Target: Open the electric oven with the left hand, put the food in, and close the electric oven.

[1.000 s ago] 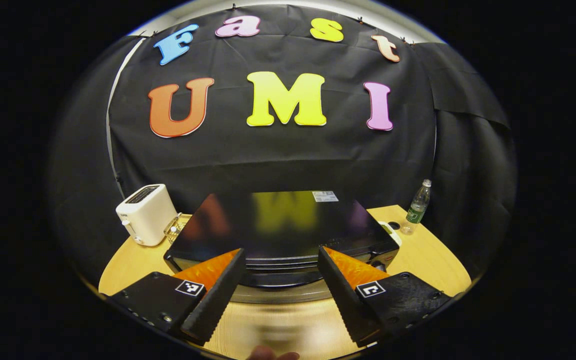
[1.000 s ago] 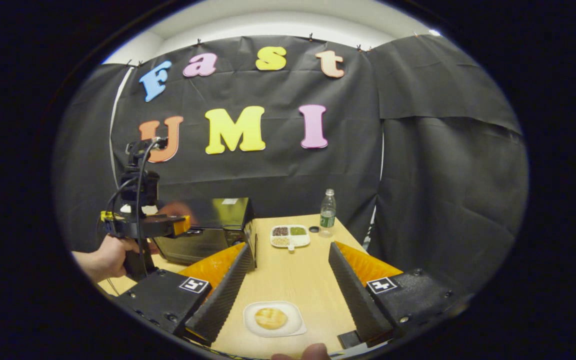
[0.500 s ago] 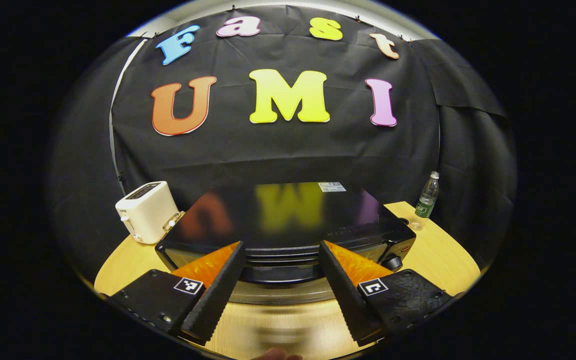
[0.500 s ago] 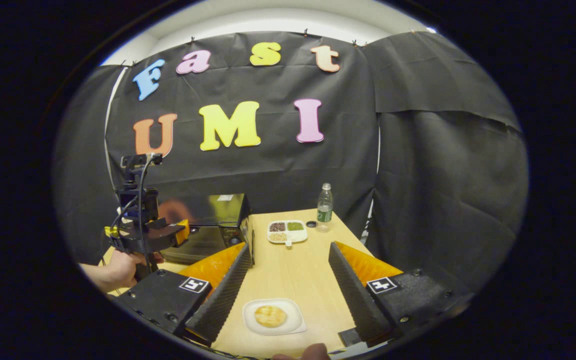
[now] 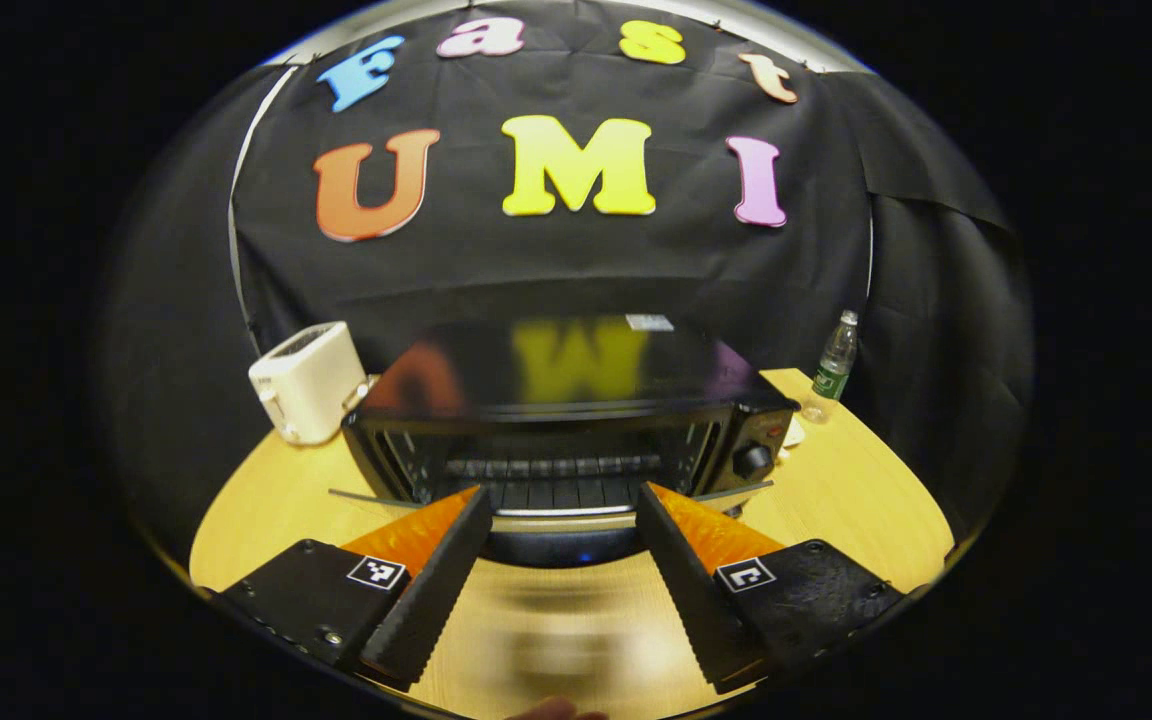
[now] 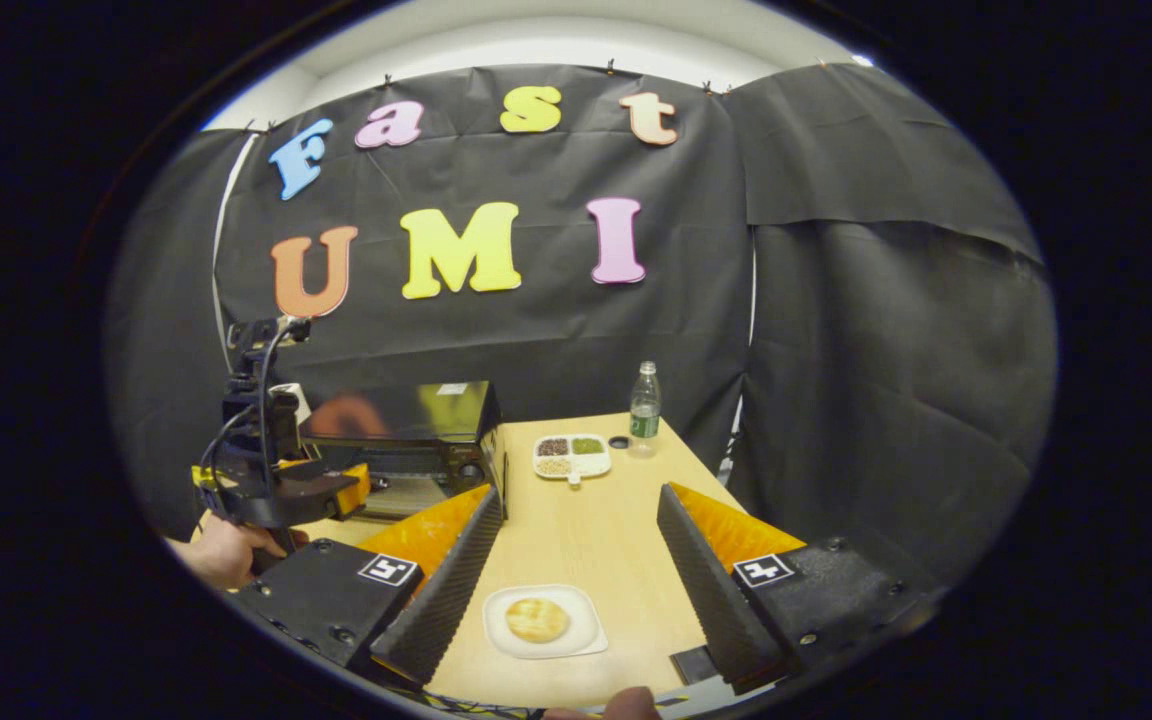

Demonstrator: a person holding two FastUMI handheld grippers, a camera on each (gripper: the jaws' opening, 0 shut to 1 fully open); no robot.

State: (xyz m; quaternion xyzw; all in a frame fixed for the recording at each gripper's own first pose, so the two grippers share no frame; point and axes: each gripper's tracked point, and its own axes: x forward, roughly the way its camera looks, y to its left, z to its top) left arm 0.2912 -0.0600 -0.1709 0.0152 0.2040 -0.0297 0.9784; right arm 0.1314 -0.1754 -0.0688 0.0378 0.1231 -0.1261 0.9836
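Black oven door blurred; left hand-held gripper wide apart, grip unclear; right empty.

The black oven stands on the desk with its door lowered, rack visible inside. A round bun lies on a white plate.

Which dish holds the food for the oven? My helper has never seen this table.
Start at the black electric oven on the wooden table. Nearer the camera lies a white plate holding one round golden bun. The other white dish, farther back by the bottle, is divided into compartments.
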